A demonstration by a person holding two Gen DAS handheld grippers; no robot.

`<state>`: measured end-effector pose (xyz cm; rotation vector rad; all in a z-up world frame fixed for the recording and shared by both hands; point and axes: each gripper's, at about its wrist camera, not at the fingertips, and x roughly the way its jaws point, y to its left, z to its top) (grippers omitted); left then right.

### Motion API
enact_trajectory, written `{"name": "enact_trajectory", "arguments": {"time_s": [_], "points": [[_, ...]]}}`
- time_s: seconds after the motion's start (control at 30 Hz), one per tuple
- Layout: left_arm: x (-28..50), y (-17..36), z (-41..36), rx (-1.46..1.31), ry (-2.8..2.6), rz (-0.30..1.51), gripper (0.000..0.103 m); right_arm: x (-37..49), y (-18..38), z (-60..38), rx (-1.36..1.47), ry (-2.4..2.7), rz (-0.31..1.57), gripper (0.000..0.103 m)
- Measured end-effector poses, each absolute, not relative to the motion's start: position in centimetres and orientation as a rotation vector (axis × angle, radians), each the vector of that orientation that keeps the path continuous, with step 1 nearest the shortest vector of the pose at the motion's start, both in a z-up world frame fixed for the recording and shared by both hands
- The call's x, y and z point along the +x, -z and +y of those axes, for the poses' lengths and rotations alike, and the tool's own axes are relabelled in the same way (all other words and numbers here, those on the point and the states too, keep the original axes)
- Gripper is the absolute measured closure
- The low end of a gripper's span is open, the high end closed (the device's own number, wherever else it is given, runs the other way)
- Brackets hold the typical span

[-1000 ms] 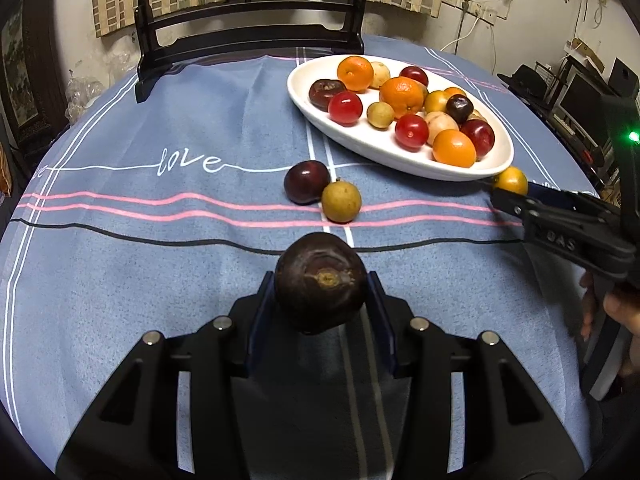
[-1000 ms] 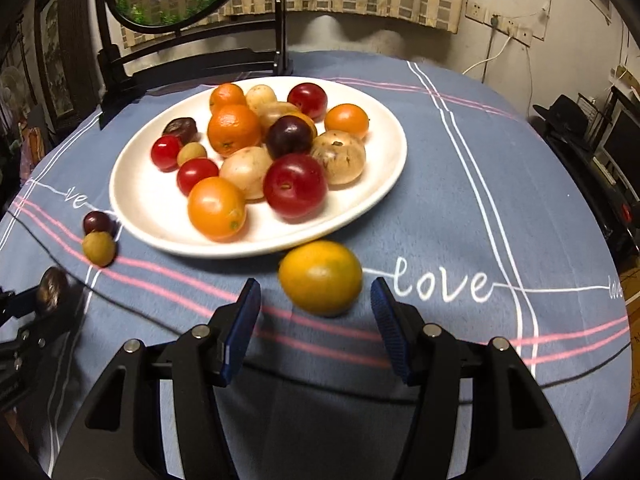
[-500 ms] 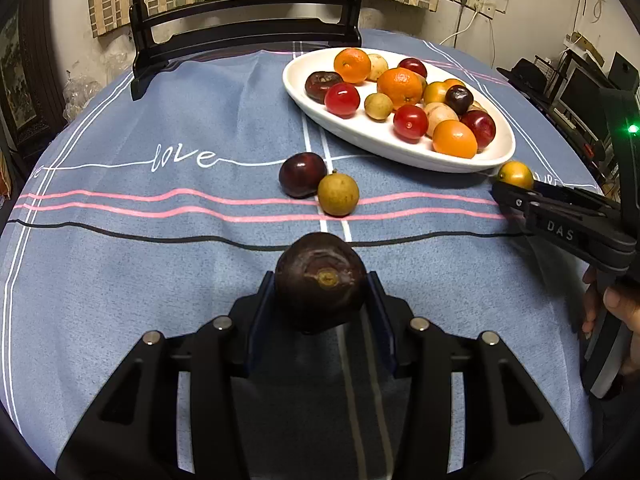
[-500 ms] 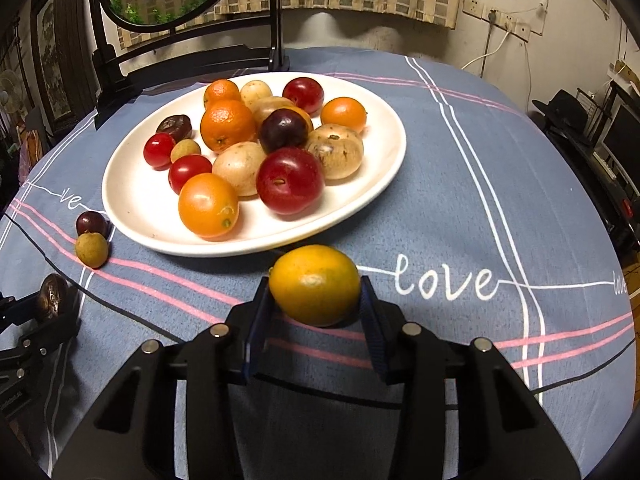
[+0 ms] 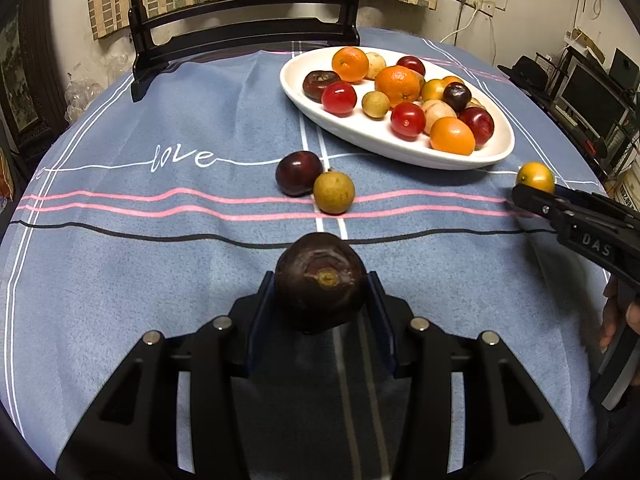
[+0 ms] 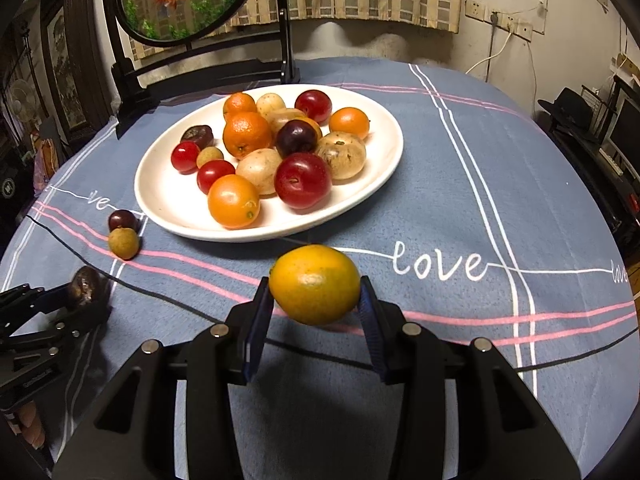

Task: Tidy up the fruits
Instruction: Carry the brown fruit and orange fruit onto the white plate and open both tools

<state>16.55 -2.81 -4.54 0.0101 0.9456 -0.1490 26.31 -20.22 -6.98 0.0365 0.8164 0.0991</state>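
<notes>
Two tongs are at work, and we take the scene from its biggest parts down. Ahead of both lies the blue tablecloth (image 6: 460, 184), striped in pink and white and lettered "love". On it, beyond our right gripper (image 6: 314, 312) and up and to the right of our left gripper (image 5: 320, 304), sits the white plate (image 6: 160, 200), piled with oranges, red plums, pale potato-like fruits and small cherry tomatoes. A dark wooden mirror stand (image 5: 240, 36) rises at the far edge, past the plate.

Our left gripper is closed partway on a dark purple fruit (image 5: 320, 280), its blue pads pressing both sides; the fruit sits between the fingertips over the cloth, short of the black stripe. Our right gripper is likewise closed partway on a yellow-orange citrus (image 6: 315, 283), pads against its two ends, just this side of the plate's near rim.

Between our left gripper and the plate two small loose fruits lie touching on the cloth: a dark plum (image 5: 298, 172) and, just right of it, a tan longan (image 5: 333, 193). From the right gripper they lie off to the left.
</notes>
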Motion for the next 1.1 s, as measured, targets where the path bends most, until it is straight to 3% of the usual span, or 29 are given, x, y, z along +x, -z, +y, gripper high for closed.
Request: {"name": "enact_trajectory", "arguments": {"time_s": [0.57,1.1], "points": [[17.0,-0.9,-6.4,0.085,0.208,0.884,0.058,23.7,4.0,-22.2,0.056,-0.165,0.739,0.06],[25.3,-3.1,-8.3,0.1,0.187,0.854,0.058,30.0,1.7,-21.8,0.035,-0.183,0.704,0.06]]}}
